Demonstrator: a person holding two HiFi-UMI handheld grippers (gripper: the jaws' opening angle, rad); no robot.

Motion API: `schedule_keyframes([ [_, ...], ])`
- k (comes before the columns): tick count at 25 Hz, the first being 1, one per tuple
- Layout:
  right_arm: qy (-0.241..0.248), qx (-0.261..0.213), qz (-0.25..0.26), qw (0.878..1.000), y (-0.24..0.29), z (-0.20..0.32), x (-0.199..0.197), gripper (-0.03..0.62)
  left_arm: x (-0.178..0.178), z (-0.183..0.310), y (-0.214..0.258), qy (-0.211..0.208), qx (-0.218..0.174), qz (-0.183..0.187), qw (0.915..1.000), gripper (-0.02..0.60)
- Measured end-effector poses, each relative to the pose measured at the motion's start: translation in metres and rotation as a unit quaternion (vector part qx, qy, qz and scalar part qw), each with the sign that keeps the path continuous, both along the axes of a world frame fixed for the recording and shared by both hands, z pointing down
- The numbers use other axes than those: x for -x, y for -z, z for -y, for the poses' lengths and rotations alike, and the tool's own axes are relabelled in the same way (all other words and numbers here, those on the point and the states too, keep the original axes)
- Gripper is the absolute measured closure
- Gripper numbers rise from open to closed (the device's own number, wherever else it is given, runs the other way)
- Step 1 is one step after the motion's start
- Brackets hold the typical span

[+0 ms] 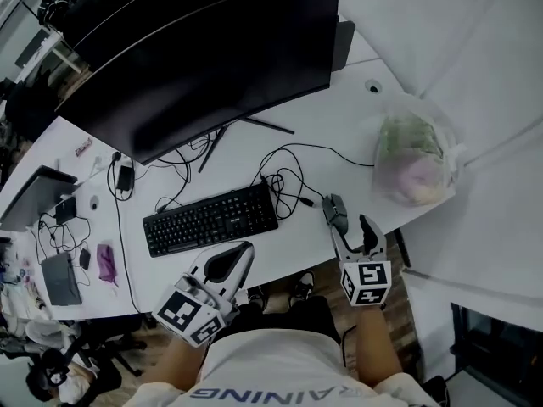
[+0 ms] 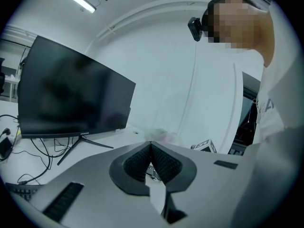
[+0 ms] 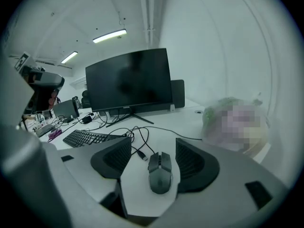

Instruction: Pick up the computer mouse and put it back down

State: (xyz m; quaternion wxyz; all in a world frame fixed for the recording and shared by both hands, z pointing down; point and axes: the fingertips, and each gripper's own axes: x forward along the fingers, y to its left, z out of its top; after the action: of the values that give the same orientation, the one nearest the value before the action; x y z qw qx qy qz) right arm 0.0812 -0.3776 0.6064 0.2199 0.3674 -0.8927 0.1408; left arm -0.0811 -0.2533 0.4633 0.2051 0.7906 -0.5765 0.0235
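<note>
Pre-grasp: right gripper (image 3: 153,152), jaws spread, is straddling the computer mouse (image 3: 160,172) right of the keyboard (image 1: 209,219); likely squeezing its sides next. Left gripper (image 2: 151,152) is idling, jaws pressed together, empty.

Table (image 1: 339,117): smooth white top, matt. Mouse (image 3: 160,172): dark grey plastic, matt. Monitor (image 1: 212,66) screen: black, faintly glossy. Keyboard (image 1: 210,219): black matt plastic. Bag (image 1: 416,155): thin translucent plastic, crinkled. Right tool (image 3: 153,151): smooth grey plastic body; pads (image 3: 192,161) dark, finely ribbed.
</note>
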Motion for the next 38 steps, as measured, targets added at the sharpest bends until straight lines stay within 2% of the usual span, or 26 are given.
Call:
schedule_keyframes([
  [4, 0.008, 0.03, -0.033, 0.999, -0.043, 0.007, 0.007, 0.301, 0.004, 0.005, -0.016, 0.019, 0.017, -0.005, 0.9997, 0.577],
  [11, 0.015, 0.049, -0.099, 0.994, -0.101, 0.016, 0.01, 0.275, 0.013, 0.007, -0.037, 0.041, 0.044, -0.003, 0.9982, 0.577],
  [19, 0.015, 0.067, -0.127, 0.99, -0.134, 0.019, 0.014, 0.273, 0.022, 0.004, -0.046, 0.057, 0.054, 0.002, 0.9969, 0.577],
  [24, 0.011, 0.06, -0.137, 0.989, -0.132, 0.02, 0.015, 0.289, 0.021, 0.001, -0.046, 0.052, 0.053, 0.012, 0.9972, 0.577],
  [29, 0.004, 0.033, -0.124, 0.992, -0.114, 0.02, 0.016, 0.295, 0.023, -0.003, -0.04, 0.05, 0.044, 0.015, 0.9977, 0.577],
  [34, -0.007, 0.003, -0.1, 0.995, -0.08, 0.021, 0.018, 0.295, 0.029, -0.01, -0.025, 0.051, 0.026, 0.005, 0.9983, 0.577],
  [38, -0.015, -0.022, -0.082, 0.996, -0.045, 0.023, 0.021, 0.295, 0.031, -0.012, -0.01, 0.044, 0.001, 0.011, 0.999, 0.577],
])
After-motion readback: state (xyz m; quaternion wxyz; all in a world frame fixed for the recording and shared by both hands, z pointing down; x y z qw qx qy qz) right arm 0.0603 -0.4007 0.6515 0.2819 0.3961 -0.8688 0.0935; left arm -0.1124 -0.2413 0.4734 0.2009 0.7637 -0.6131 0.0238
